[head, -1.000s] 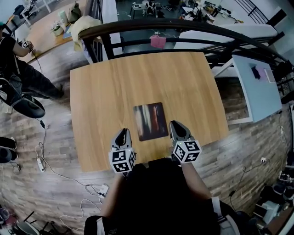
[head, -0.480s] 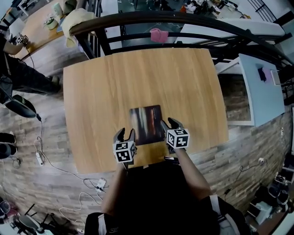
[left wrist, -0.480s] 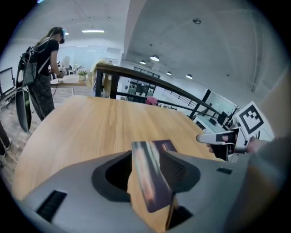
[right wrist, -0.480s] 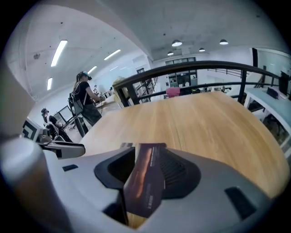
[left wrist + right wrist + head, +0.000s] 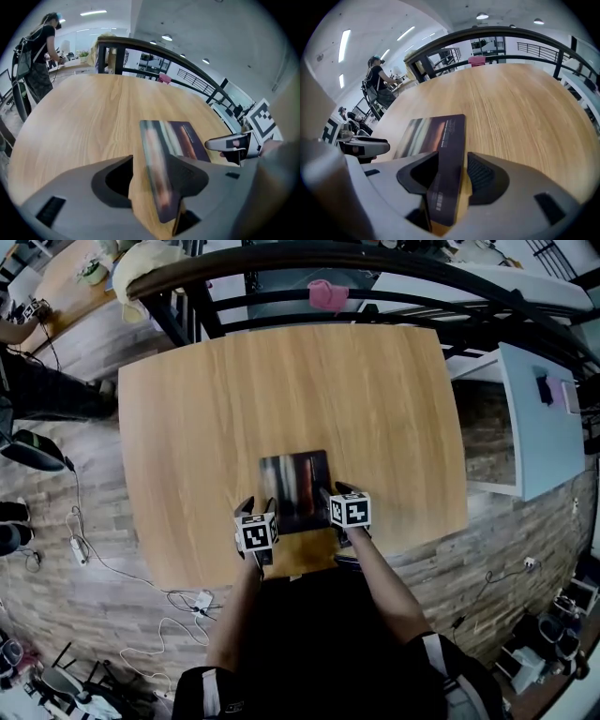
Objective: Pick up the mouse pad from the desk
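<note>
A dark rectangular mouse pad (image 5: 296, 487) with a blurred reddish streak print lies flat on the light wooden desk (image 5: 281, 381). It sits toward the desk's near edge, roughly midway along it.

The left gripper (image 5: 259, 505) points steeply down at the pad's near left corner. Its jaws have just been opening and now stand wide apart. In the left gripper view the pad's left edge runs between them, but neither pad presses on it.

The right gripper (image 5: 336, 491) is at the pad's near right corner. Its jaws have also just been opening and are spread wide. In the right gripper view the pad's right edge and near corner lie between them, ungripped. The two grippers flank the pad at the desk's near edge.
</note>
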`<state>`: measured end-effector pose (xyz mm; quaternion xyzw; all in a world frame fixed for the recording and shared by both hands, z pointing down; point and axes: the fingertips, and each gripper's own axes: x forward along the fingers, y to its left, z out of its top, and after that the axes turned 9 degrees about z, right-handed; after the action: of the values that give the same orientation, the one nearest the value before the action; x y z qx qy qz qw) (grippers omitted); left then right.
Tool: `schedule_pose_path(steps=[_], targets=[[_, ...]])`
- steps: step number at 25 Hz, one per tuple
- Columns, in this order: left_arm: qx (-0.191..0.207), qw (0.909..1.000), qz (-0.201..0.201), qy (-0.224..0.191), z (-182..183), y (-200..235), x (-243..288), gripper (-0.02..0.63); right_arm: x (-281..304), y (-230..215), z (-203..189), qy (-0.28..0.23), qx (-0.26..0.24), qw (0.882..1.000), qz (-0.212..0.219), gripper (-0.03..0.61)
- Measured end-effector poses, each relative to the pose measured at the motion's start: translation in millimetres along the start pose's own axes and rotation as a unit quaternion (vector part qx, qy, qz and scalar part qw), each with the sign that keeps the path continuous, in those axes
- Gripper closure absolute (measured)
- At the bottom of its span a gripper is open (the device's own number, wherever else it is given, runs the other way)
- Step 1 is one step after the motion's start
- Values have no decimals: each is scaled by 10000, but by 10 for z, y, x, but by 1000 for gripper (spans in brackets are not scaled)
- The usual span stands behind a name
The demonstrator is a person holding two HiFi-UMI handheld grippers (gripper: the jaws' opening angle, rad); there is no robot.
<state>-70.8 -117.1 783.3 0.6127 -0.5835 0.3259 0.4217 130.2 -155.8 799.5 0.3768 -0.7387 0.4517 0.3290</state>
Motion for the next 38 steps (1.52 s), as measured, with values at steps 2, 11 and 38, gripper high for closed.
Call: schedule_pose_path(steps=[2,11,38], targets=[[-4,9999,-20,130,-44,-27,60,388,55,-16,-37,107,-18,9999,-18,379],[-39,9982,-137,578,-245,-152,243,380,174,-19,-127,381,-88,9992,-35,379],[195,9935,-682,895,-359,-569,221,385,278,421,-299,515,13,9979,402,379]])
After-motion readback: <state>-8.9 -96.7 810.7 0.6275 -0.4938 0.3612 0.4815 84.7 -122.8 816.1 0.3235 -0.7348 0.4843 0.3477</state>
